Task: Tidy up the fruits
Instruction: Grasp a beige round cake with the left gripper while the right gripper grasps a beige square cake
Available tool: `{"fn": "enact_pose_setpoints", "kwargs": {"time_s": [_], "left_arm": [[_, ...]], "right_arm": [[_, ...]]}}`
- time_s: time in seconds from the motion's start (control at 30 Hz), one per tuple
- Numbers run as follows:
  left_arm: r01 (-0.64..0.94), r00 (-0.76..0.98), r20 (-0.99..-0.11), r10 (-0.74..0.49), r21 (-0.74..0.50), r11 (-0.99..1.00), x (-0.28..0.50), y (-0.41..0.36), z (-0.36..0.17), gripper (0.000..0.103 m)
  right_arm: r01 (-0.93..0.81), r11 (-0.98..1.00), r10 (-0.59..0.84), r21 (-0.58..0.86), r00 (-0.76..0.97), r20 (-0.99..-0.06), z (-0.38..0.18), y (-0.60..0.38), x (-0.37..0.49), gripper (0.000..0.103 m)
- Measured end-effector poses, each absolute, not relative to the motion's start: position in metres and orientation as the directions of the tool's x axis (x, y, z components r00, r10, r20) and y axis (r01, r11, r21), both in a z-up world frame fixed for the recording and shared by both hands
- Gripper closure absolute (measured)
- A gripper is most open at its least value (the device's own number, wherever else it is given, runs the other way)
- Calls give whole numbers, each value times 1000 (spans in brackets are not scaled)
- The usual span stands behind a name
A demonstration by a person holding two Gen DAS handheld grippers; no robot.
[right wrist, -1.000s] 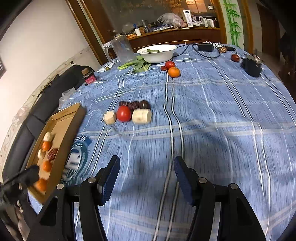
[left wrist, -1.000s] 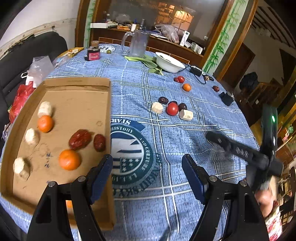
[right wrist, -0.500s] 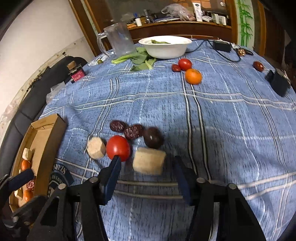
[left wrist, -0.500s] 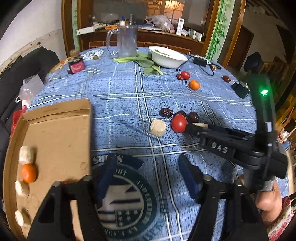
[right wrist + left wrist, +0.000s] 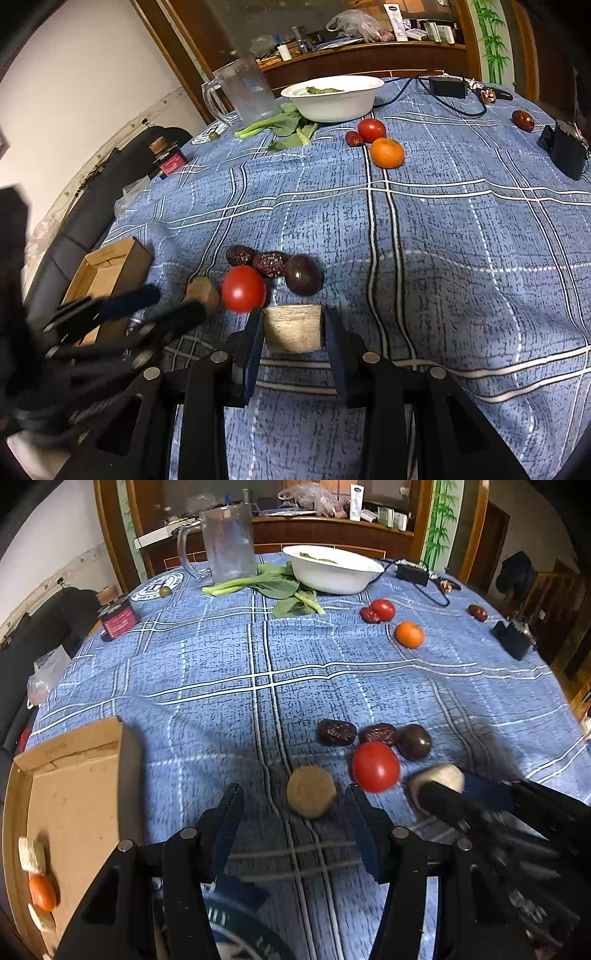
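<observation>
A pale chunk (image 5: 293, 328) lies on the blue checked cloth, and my right gripper (image 5: 293, 332) is closing on it with both pads touching its sides. The right gripper (image 5: 452, 788) also shows in the left wrist view, at that chunk (image 5: 443, 773). My left gripper (image 5: 293, 794) is closing too. A round tan piece (image 5: 310, 792) sits between its fingertips with gaps on both sides. Beside these lie a red tomato (image 5: 375, 766), two dates (image 5: 336, 733) and a dark round fruit (image 5: 413, 741). The cardboard tray (image 5: 81, 794) at the left holds an orange (image 5: 42, 891) and pale pieces (image 5: 33, 853).
Farther back on the cloth lie a second tomato (image 5: 382, 609), an orange (image 5: 409, 634) and a lone date (image 5: 477, 612). At the far edge stand a white bowl (image 5: 332, 572), greens (image 5: 280, 590) and a clear jug (image 5: 229, 546). A small jar (image 5: 118, 618) is left, a black box (image 5: 513, 638) right.
My left gripper swung right from over the tray to the round tan piece, its jaws narrowing. My right gripper came forward to the pale chunk and narrowed around it.
</observation>
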State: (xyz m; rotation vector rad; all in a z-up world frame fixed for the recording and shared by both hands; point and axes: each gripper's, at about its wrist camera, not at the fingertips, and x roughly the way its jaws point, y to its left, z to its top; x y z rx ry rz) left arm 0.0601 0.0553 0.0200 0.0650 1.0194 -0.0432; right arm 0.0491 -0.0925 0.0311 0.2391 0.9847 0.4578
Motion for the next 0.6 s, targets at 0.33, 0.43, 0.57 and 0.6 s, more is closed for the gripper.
{"fn": "enact_pose_setpoints", "kwargs": {"time_s": [0.33, 0.43, 0.57, 0.6], "left_arm": [[75, 526, -849, -46, -8, 997, 63, 58, 14, 76], [68, 550, -832, -68, -37, 997, 51, 60, 24, 76], [71, 580, -803, -137, -118, 991, 30, 69, 44, 76], [70, 589, -793, -155, -142, 987, 22, 75, 50, 76]], "right_arm": [[-280, 889, 457, 363, 478, -750, 31, -88, 47, 68], [-271, 906, 422, 326, 507, -752, 33, -89, 46, 69], [-260, 903, 429, 342, 524, -735, 36, -94, 45, 69], [-260, 903, 429, 342, 527, -733, 37, -94, 44, 69]]}}
